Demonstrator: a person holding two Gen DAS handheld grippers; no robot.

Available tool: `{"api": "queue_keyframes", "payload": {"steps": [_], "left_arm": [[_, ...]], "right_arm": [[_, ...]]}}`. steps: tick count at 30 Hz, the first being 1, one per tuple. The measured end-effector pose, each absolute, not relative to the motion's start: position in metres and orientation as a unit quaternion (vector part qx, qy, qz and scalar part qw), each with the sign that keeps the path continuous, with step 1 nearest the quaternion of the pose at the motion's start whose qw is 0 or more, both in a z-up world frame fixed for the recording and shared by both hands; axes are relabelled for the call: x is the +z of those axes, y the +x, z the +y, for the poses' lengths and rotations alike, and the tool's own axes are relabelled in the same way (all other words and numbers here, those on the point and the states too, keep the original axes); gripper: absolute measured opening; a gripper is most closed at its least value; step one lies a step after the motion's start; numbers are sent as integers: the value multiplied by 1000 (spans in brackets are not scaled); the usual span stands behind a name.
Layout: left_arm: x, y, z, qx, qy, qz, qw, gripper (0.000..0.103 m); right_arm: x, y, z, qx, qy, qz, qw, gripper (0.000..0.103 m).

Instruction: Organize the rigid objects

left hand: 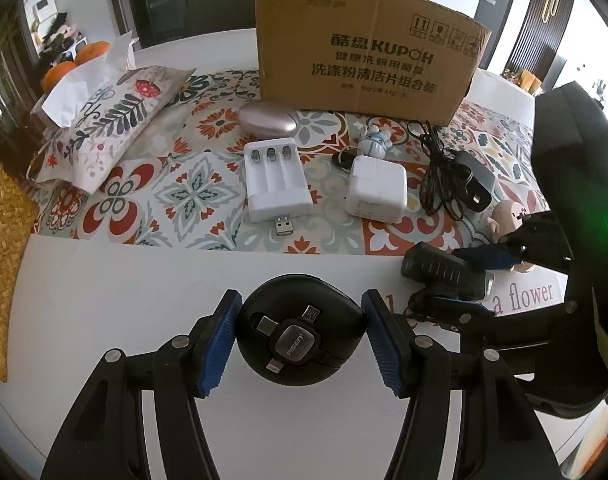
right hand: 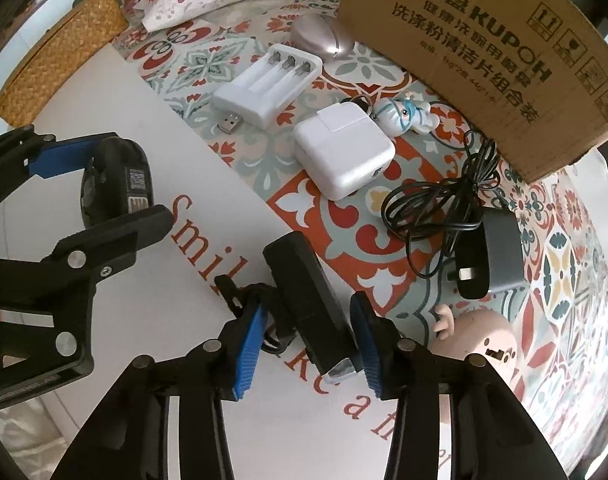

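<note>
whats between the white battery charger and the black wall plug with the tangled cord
The white square power adapter lies between the white battery charger and the black wall plug, clear of both. The left wrist view shows it best.

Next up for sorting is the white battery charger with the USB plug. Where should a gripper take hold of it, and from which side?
Grip the white battery charger across its two long side walls, coming straight down from above. It lies flat with its bays facing up, the long sides look parallel and unobstructed, and the thin USB plug sticking out one end is best avoided.
</note>
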State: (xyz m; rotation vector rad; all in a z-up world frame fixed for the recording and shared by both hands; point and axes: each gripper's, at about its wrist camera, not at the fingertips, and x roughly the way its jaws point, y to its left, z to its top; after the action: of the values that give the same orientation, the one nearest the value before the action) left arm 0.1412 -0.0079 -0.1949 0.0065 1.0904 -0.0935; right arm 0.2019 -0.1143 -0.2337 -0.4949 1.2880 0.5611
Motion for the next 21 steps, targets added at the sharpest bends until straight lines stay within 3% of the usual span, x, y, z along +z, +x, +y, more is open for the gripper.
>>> {"api": "queue_keyframes", "payload": {"steps": [2,21], "left_arm": [[-195,142,-8,-45,3,519,854,61],[-164,147,-4,-48,8,480,876,61]], "right_arm": [[-233,200,-112,253,-222,584,739,33],[-187,187,-146,189,-101,545,810,33]]}}
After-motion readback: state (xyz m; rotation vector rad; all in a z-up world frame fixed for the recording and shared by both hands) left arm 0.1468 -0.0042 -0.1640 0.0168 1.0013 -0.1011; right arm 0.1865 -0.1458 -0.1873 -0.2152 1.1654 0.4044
